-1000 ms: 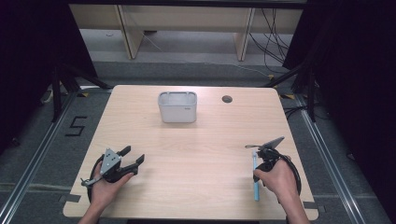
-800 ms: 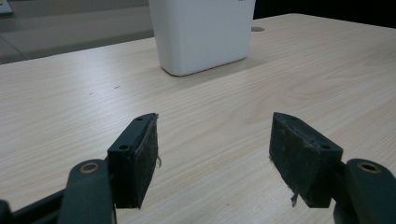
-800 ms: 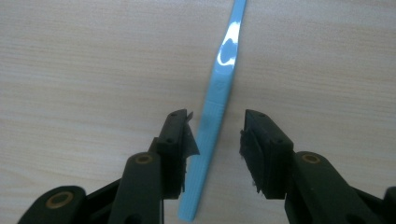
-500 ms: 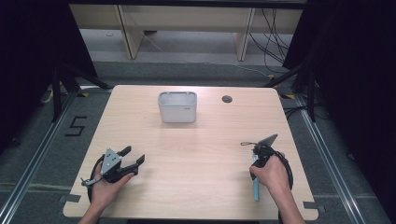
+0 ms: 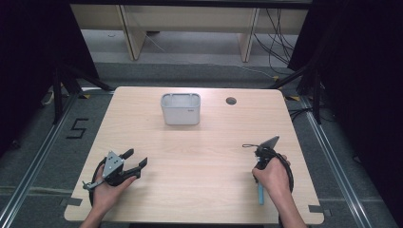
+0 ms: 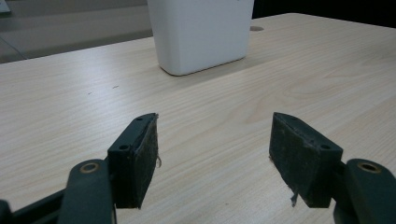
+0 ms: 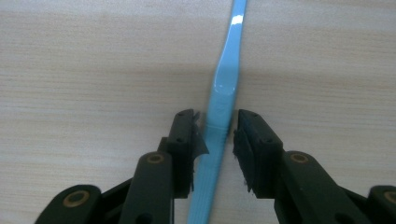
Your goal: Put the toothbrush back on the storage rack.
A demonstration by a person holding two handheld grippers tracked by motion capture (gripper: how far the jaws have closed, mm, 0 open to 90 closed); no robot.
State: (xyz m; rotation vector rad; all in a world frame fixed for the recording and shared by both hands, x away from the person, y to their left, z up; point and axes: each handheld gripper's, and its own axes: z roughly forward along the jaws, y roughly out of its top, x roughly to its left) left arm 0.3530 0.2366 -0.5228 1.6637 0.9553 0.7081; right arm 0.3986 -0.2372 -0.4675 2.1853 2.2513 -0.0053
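A light blue plastic handle (image 7: 223, 88), like a toothbrush's, lies flat on the wooden table (image 5: 199, 156); its near end (image 5: 260, 194) sticks out beneath the right hand. My right gripper (image 7: 215, 114) points down at it with the handle between the jaws. The jaws have just been closing, the left pad's frayed edge brushes the handle, and a thin gap remains at the right pad (image 7: 240, 140). My left gripper (image 5: 136, 157) rests low at the front left, jaws wide apart (image 6: 212, 121) with bare table between them, aimed at a white bin (image 6: 201, 32).
The white rectangular bin (image 5: 180, 108) stands at the back middle of the table. A round cable hole (image 5: 231, 100) lies to its right. Black cables loop around both hands. Metal floor rails run along both sides of the table.
The right hand has shifted slightly left and tipped its gripper down over the blue handle. The left hand and the bin have stayed put.
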